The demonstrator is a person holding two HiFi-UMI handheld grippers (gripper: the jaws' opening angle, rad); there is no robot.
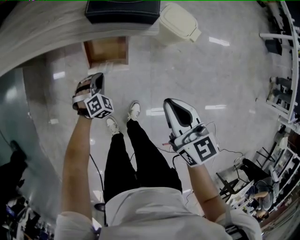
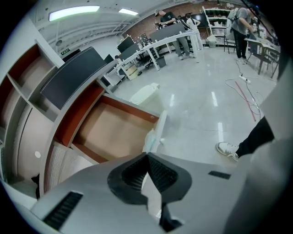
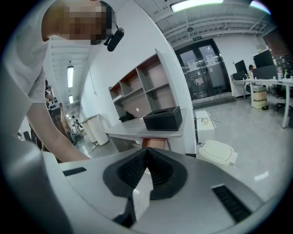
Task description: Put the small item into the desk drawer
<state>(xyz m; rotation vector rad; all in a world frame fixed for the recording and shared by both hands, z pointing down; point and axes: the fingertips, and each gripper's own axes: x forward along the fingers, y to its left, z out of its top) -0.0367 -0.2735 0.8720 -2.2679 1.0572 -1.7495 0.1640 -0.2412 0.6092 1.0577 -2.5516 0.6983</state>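
- Presently left gripper [image 2: 147,155] jaws are pinched shut on small item [image 2: 150,138] (thin, pale); the grip looks shallow, so it may slip onto floor [image 2: 197,109] short of drawer [image 2: 110,130].
- Right gripper [image 3: 145,150] jaws together, empty.

Grey desk [image 1: 44,28] with black box [image 1: 123,11] on top

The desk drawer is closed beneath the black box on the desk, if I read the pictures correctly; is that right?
Not quite: the desk drawer is open, its brown inside showing in the head view and the left gripper view. The black box does sit on the desk above it.
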